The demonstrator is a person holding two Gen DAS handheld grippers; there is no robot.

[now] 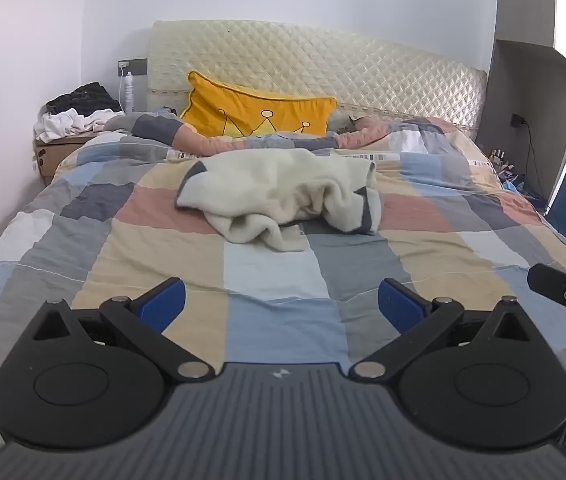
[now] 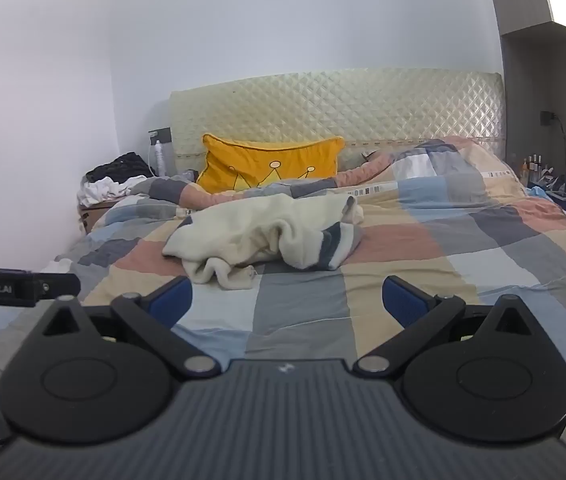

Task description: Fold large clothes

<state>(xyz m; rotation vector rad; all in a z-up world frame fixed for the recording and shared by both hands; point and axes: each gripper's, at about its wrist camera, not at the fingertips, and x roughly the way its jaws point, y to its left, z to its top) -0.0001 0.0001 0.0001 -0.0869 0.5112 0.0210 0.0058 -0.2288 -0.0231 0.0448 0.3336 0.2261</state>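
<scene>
The left gripper (image 1: 281, 304) is held wide apart over the patchwork duvet (image 1: 279, 324), nothing between its 2 blue pads (image 1: 163, 305). The right gripper (image 2: 287, 304) is spread equally wide and empty, its 2 pads (image 2: 401, 300) likewise blue. Straight ahead of both, well apart from the fingertips, 1 crumpled cream garment (image 1: 283, 188) with dark stripes is seen lying unfolded on the duvet. Beyond it, 1 yellow crown cushion (image 1: 259, 110) is propped against 1 quilted headboard (image 1: 323, 64). Further ahead and left, 1 clothes pile (image 1: 77, 112) is heaped on a bedside stand.
</scene>
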